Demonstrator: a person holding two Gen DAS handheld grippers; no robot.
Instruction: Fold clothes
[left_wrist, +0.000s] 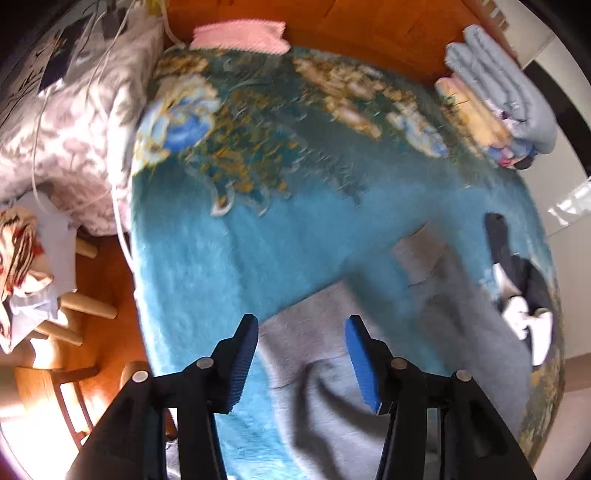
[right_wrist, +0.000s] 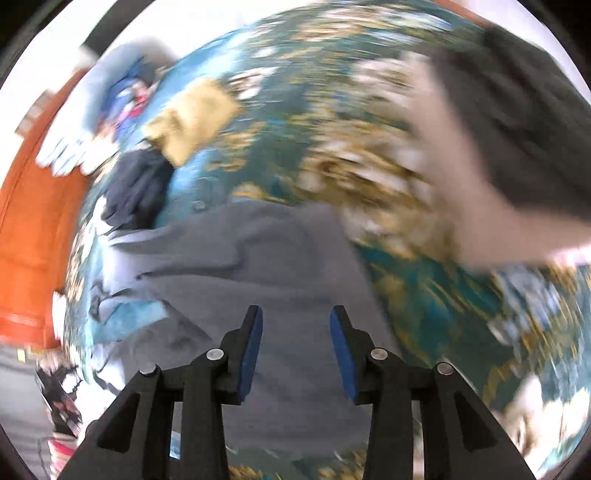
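A grey garment (left_wrist: 461, 295) lies spread and creased on a teal floral blanket (left_wrist: 258, 240) that covers the bed. My left gripper (left_wrist: 301, 325) hangs just above the garment's near edge, open, with nothing between its blue pads. In the right wrist view the same grey garment (right_wrist: 258, 251) stretches across the blanket (right_wrist: 424, 288). My right gripper (right_wrist: 296, 314) is open over it, and no cloth is caught between its pads. The right wrist view is heavily blurred.
A stack of folded clothes (left_wrist: 498, 92) sits at the far right of the bed and a pink cloth (left_wrist: 240, 37) at the far edge. A dark garment (left_wrist: 524, 288) lies right of the grey one. A grey floral quilt (left_wrist: 74, 110) and a stool (left_wrist: 85, 306) stand on the left. A tan folded piece (right_wrist: 192, 118) lies farther off. A blurred, dark-sleeved arm (right_wrist: 498, 147) crosses the upper right.
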